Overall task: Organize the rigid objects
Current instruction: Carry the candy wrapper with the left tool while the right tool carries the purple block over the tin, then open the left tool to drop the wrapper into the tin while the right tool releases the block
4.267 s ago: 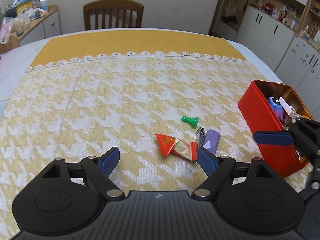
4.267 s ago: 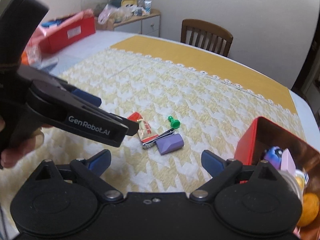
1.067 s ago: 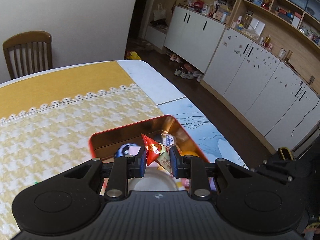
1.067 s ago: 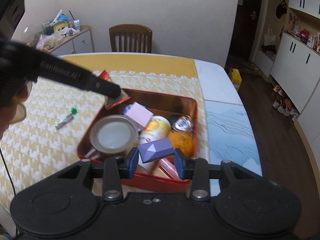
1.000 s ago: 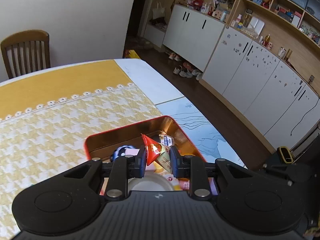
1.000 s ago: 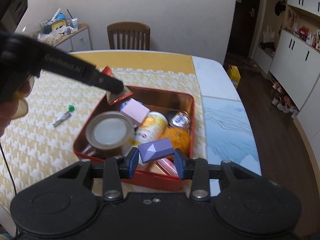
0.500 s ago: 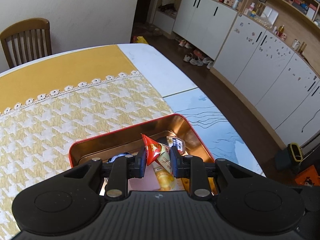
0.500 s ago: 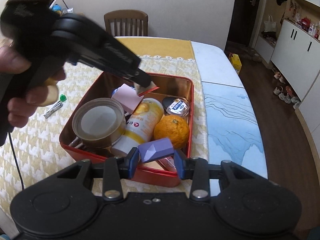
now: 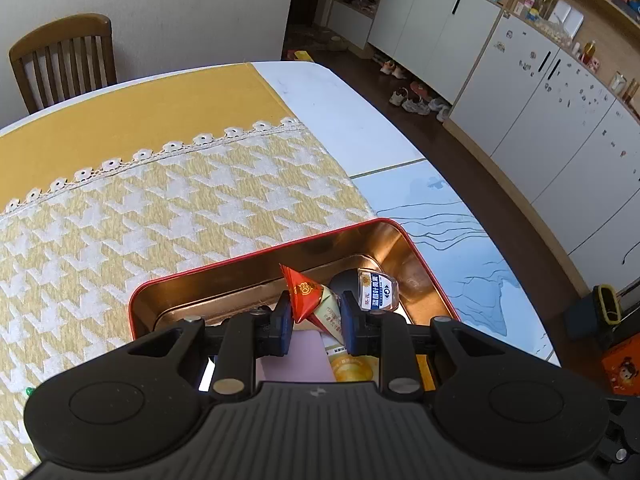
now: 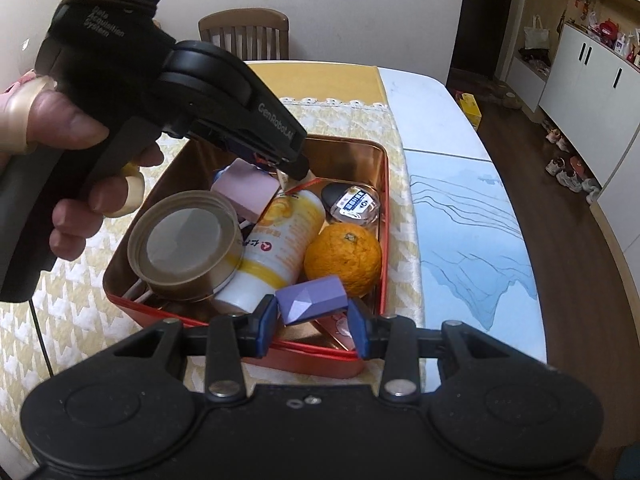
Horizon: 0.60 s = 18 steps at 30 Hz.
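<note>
My left gripper [image 9: 314,318] is shut on a red and white snack packet [image 9: 307,293] and holds it inside the red tin box [image 9: 256,255], low over its contents. In the right wrist view the left gripper [image 10: 290,168] reaches into the tin [image 10: 385,200] from the left, and the packet is mostly hidden behind it. My right gripper [image 10: 313,326] is shut on a purple faceted block [image 10: 312,299] and holds it over the tin's near edge.
The tin holds a round lidded can [image 10: 184,242], a yellow and white bottle [image 10: 276,244], an orange [image 10: 343,258], a pink block [image 10: 245,188] and a small clear-lidded case [image 10: 354,204]. The tin stands near the table's right edge [image 10: 520,240]. A chair [image 9: 64,60] stands at the far side.
My left gripper has gone lower and deeper into the tin with the snack packet. My right gripper has come closer to the tin's near edge, still holding the purple block.
</note>
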Motion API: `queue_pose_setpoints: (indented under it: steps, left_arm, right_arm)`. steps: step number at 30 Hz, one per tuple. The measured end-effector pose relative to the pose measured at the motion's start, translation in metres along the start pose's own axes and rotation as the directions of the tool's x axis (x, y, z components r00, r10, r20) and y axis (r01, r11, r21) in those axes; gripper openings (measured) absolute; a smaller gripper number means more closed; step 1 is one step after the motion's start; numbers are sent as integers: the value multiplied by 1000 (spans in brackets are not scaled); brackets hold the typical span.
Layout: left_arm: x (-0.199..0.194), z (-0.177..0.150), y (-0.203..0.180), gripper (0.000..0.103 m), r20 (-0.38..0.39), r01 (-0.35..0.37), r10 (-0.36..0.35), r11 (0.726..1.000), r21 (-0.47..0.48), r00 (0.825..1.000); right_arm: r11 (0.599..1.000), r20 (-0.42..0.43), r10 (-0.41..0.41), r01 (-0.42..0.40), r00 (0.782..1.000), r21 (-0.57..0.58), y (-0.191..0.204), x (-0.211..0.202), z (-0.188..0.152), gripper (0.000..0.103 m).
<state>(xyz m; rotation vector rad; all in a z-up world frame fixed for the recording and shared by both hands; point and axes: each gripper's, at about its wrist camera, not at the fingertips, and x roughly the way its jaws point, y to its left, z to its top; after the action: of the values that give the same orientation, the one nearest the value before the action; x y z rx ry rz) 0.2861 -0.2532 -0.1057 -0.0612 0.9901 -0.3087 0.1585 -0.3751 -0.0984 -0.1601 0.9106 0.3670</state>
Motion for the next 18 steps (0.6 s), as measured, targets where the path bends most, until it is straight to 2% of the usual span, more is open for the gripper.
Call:
queue_pose_setpoints:
  steps: [13,15,16,17,18]
  left_arm:
    - [-2,1,1,27,-14,-25,25,1000,2,1000]
    - [-4,1,1,32,-16,-21,21,1000,5,1000]
    - [-6,0,1,41,-13,-16,16,1000,10,1000]
    - [-8,0,1,55,-8,-15,15,1000,14,1000]
    - [-10,0,1,59,0,-14,14,1000,16,1000]
  right_arm:
    - [999,-4,13,-13,1000,45,-5,1,-1,40]
    - [999,-2,13,-13,1000,45,-5,0,-1,42]
    - [999,-1,14,-13,1000,47,-5,0,-1,42]
    - [999,1,14,-14,1000,49,-5,-1,-1,43]
    - [999,2,16,-16,1000,51,-4,-2,-1,45]
